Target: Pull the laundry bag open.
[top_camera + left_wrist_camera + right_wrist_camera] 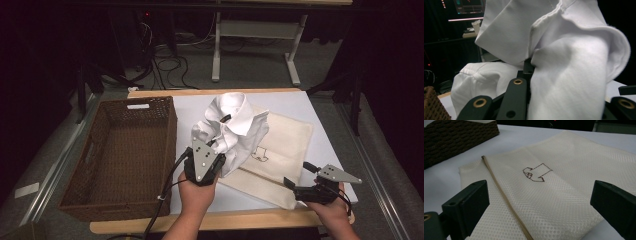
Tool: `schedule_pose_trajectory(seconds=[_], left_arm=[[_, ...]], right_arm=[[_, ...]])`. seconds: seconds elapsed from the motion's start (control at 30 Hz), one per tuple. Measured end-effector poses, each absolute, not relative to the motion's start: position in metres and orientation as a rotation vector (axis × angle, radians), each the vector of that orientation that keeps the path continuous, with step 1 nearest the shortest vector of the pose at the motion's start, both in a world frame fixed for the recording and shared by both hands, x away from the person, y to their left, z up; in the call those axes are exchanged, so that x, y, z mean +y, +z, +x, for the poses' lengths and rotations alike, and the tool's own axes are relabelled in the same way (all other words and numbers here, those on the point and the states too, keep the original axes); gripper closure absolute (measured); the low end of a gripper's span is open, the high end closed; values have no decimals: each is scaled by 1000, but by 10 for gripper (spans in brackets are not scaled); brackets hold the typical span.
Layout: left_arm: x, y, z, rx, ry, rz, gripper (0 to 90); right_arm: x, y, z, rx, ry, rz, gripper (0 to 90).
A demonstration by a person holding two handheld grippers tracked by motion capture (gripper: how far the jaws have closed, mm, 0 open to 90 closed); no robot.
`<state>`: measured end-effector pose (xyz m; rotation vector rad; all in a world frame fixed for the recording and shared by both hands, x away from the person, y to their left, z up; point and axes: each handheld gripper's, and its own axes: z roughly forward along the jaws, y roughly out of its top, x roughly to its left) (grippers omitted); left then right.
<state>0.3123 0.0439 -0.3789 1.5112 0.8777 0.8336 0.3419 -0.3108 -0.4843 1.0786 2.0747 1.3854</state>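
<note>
A white collared shirt [232, 125] hangs bunched above the table, with my left gripper [212, 150] shut on its lower folds. In the left gripper view the shirt's fabric [564, 62] spills over and between the black jaws of that gripper [574, 85]. Beneath and to the right of the shirt, a cream mesh bag [282, 145] lies flat, marked with a small brown shirt drawing [536, 173]. A zipper [504, 200] runs along the bag's edge. My right gripper [298, 174] hovers open over the bag's near right corner. Its jaws [544, 205] stand wide apart with nothing between them.
A brown wicker basket [169, 145] stands at the left of the table, and its wall [454, 137] reaches into the right gripper view. The white table top [320, 120] has a wooden front edge [240, 220]. Cables and a desk frame [250, 35] lie beyond the table.
</note>
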Motion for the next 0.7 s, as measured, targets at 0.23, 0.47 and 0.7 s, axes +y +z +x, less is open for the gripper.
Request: schedule_pose_trajectory(seconds=[0.23, 0.47, 0.7], left_arm=[[39, -393, 311, 883, 807, 1527, 782], [39, -404, 307, 884, 788, 1540, 781], [41, -416, 301, 891, 765, 1554, 781]], right_arm=[[-311, -484, 342, 2076, 1386, 1069, 28], [-311, -485, 342, 2079, 1385, 1070, 34], [-311, -485, 343, 2075, 1387, 1076, 35]])
